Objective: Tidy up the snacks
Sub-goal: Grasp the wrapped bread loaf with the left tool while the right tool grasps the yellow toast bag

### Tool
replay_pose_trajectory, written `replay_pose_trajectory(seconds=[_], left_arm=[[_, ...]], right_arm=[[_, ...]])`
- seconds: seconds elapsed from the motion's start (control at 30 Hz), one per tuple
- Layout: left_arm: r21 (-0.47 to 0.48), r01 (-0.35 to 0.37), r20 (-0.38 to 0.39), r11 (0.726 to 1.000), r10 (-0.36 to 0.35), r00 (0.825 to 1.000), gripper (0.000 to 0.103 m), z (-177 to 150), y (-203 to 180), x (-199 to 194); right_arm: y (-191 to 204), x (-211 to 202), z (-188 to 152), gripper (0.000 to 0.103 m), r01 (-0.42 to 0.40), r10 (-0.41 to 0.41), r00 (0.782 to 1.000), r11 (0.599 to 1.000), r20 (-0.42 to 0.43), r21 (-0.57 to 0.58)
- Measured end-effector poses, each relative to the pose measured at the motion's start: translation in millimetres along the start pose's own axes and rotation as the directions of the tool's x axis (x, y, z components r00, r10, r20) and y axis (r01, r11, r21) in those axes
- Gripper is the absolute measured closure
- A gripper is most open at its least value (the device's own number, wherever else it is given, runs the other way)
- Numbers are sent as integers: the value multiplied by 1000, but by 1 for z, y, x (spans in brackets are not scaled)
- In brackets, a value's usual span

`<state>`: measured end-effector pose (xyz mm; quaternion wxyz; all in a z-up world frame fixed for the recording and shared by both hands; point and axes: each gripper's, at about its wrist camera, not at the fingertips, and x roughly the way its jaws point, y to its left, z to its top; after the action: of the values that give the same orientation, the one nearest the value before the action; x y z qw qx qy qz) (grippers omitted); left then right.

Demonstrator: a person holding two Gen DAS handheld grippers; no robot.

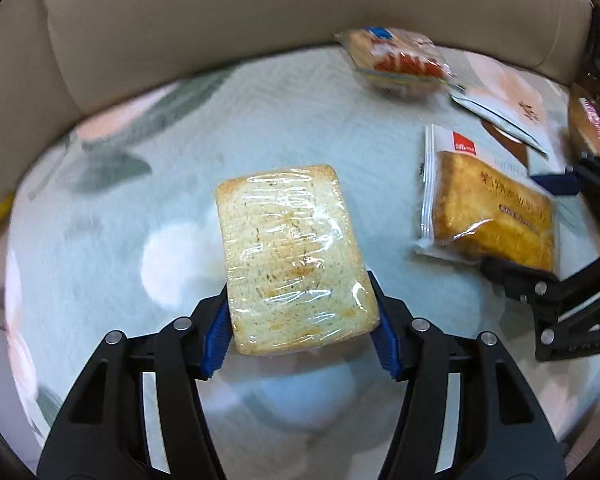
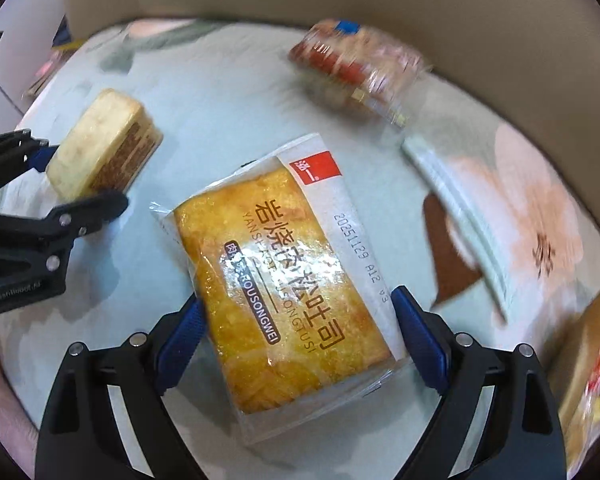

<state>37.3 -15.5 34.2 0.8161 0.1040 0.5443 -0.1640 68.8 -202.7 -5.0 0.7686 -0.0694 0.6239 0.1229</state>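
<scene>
Left claw [image 1: 302, 312] grips a pale, rectangular toasted sandwich sealed in clear cling film [image 1: 290, 256], its blue pads pressed against both long edges. Right claw [image 2: 300, 340] stands around a golden pastry bread in a clear and white plastic packet with a red label [image 2: 288, 280]; its left pad touches the packet, but whether the right pad presses it cannot be told. Both snacks appear held just above a pale green floral cloth over a cushioned seat [image 1: 100, 208], with a beige backrest [image 1: 260, 8] at the far side.

At the far right lies a blurred red and white wrapped snack [image 2: 356, 64]. A flat white packet with a brown patch [image 2: 460, 240] lies to its right, nearer. Another orange-wrapped snack [image 2: 596, 368] shows at the near right edge.

Judging by this scatter, sorting seems at an early or middle stage: two items are in hand, at least three wait loose, and no tidy row or container is visible.
</scene>
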Motion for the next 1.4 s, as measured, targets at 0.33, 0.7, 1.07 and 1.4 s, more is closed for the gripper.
replay_pose_trajectory(seconds=[0.33, 0.7, 1.07, 1.4], left_arm=[[-148, 66, -18, 987, -69, 997, 3, -45, 29, -5], [-126, -56, 47, 991, 62, 997, 3, -22, 6, 27], [-193, -175, 131, 966, 202, 971, 3, -21, -9, 36], [-175, -195, 145, 965, 221, 964, 3, -23, -17, 30]], right_arm=[[9, -35, -17, 5, 49, -46, 997, 998, 63, -44], [4, 13, 1, 5, -22, 22, 1000, 998, 9, -63], [19, 23, 5, 5, -14, 21, 998, 995, 68, -101], [23, 24, 12, 5, -12, 18, 998, 995, 59, -101]])
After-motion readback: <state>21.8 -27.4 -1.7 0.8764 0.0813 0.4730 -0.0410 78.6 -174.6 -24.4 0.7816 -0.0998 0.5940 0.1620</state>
